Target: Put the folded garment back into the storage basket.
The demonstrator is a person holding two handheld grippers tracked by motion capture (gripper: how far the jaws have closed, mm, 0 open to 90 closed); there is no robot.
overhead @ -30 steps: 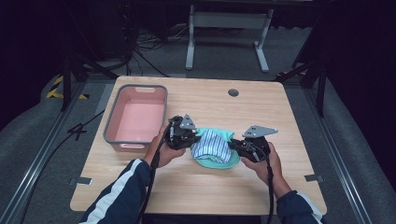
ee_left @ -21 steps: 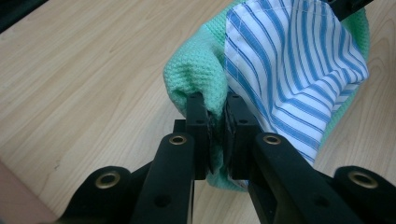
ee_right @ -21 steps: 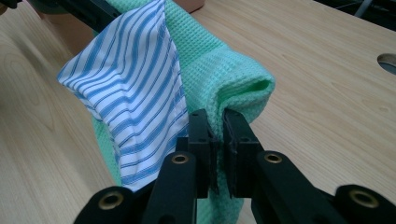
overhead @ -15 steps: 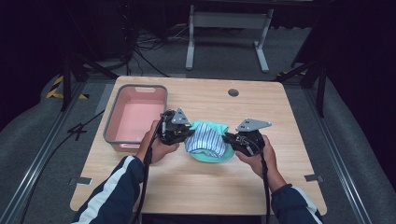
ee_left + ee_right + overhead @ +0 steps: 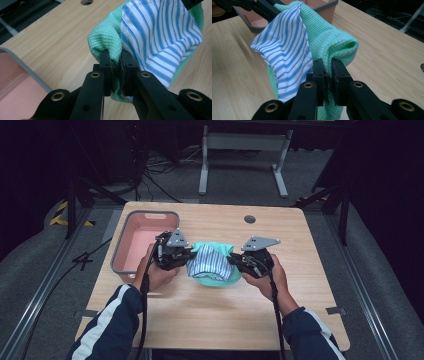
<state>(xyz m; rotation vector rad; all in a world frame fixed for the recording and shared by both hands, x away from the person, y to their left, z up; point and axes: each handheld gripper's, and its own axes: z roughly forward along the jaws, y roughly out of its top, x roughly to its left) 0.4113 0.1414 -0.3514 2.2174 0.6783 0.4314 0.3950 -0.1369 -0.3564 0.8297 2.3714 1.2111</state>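
Cloths: a green waffle-weave cloth [image 5: 215,279] with a blue-and-white striped cloth [image 5: 207,262] lying on it, at the middle of the high view, just right of the pink tub; the pair looks raised, its lower edge perhaps touching the table, cannot tell for sure.
Layering: striped cloth sits inside the green one, so a pinch on the green edge carries both; judged to be why they are handled as one bundle.
Left claw: left claw [image 5: 116,62], bottom centre of its own view, pressed together on the bunched green edge, the striped cloth caught beside it.
Right claw: right claw [image 5: 328,68], bottom centre of its view, pinching a folded green edge, the striped edge just left of it.
Grip points: opposite ends of the bundle, left and right of centre in the high view; held so the cloth hangs slung between the two, sagging in the middle rather than spilling.
Hands: left hand [image 5: 159,272] and right hand [image 5: 267,277] flank the bundle, forearms entering from the bottom edge.
Tub: pink tub [image 5: 145,245], grey-rimmed, left of centre, just beside the left claw; a likely place for the bundle, as a judgement only.
Table: wooden table [image 5: 210,320], bare wood in the lower half; round cable hole [image 5: 249,219] near the upper edge, well apart from the work.
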